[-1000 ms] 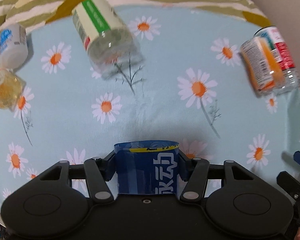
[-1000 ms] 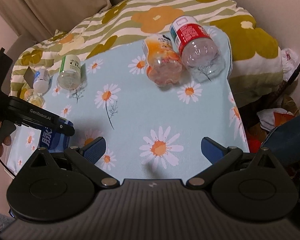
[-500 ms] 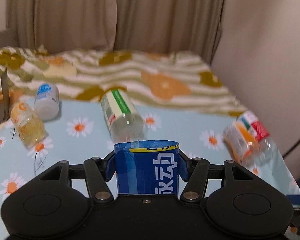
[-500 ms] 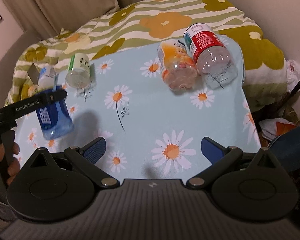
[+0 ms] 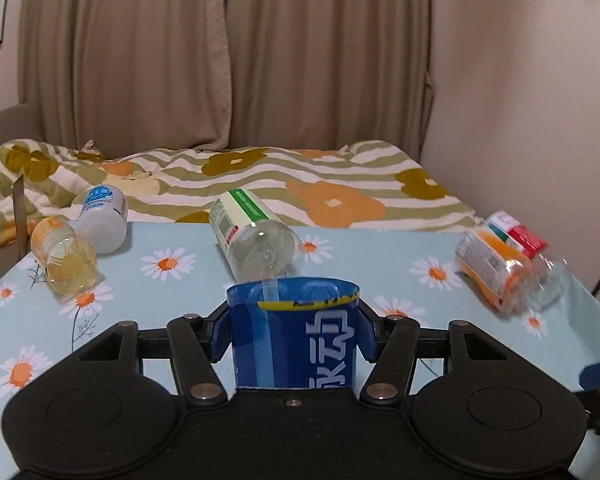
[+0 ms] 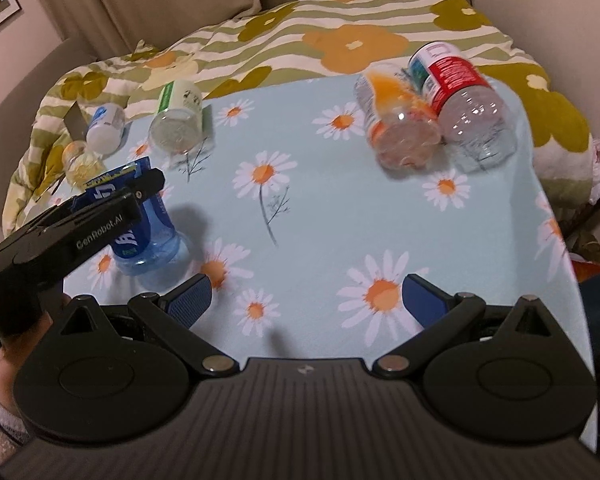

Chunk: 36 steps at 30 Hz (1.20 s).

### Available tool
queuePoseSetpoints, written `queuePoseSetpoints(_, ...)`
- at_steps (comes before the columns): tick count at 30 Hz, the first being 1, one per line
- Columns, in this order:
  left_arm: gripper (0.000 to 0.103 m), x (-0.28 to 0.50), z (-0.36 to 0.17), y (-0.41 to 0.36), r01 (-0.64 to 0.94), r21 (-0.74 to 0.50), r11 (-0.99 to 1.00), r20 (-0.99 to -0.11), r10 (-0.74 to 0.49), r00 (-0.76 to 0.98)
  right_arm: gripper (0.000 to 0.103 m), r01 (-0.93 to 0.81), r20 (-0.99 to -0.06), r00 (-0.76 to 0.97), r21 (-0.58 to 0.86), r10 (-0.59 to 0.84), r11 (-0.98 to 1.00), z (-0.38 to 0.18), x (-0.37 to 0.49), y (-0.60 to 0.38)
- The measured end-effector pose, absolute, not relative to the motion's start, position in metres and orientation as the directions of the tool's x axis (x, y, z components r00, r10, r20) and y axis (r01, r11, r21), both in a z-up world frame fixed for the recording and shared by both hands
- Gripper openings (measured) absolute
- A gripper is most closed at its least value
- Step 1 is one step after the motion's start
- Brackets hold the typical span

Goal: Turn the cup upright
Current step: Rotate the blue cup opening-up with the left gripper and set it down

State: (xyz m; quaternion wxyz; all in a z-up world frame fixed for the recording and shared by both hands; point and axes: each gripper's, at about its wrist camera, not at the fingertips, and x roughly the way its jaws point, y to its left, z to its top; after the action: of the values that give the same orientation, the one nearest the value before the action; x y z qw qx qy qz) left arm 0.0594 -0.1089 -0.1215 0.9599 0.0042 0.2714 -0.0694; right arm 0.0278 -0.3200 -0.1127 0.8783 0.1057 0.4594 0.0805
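Note:
My left gripper [image 5: 293,330] is shut on a blue cup cut from a bottle [image 5: 296,340], its open rim up. In the right wrist view the blue cup [image 6: 148,236] stands nearly upright, base on or just above the daisy cloth, held by the left gripper [image 6: 112,196] at the left. My right gripper [image 6: 306,300] is open and empty above the front of the table.
Several other bottle cups lie on their sides: a green-labelled one [image 5: 256,240], a yellow one [image 5: 66,258], a white one [image 5: 102,218], an orange one [image 5: 490,266] and a red one [image 6: 466,98]. The daisy tablecloth [image 6: 320,200] ends at the right edge; a floral blanket [image 5: 320,184] lies behind.
My left gripper has tilted up from looking down at the cloth to looking level, turning the blue cup from lying to nearly upright. The right gripper has stayed open.

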Motion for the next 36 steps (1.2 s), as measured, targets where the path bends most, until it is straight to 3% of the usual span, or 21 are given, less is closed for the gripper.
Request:
queuePoseSetpoints(15, 0.064, 0.038, -0.122, -0.108, 0.178, -0.006, 0.984, -0.582, -0.148, 0.800, 0.103, -0.022, -0.765, 0.602, 0.272, 0.230, 0.962, -0.105, 0.012, -0.315)
queuePoseSetpoints(17, 0.073, 0.040, -0.120, -0.106, 0.182, -0.019, 0.983, -0.594, -0.157, 0.789, 0.103, -0.019, -0.760, 0.609, 0.270, 0.225, 0.963, -0.102, 0.010, -0.315)
queuePoseSetpoints(19, 0.096, 0.041, -0.118, -0.106, 0.183, -0.019, 0.983, -0.602, -0.157, 0.783, 0.103, -0.016, -0.754, 0.618, 0.269, 0.221, 0.963, -0.097, 0.008, -0.314)
queuePoseSetpoints(26, 0.097, 0.034, -0.093, -0.105, 0.207, 0.023, 0.978, -0.611, -0.150, 0.777, 0.103, 0.000, -0.727, 0.658, 0.263, 0.198, 0.965, -0.070, 0.002, -0.312)
queuePoseSetpoints(36, 0.103, 0.016, -0.019, -0.068, 0.202, -0.013, 0.979, -0.687, -0.155, 0.710, 0.103, 0.055, -0.750, 0.657, 0.155, 0.081, 0.986, -0.013, -0.008, -0.295)
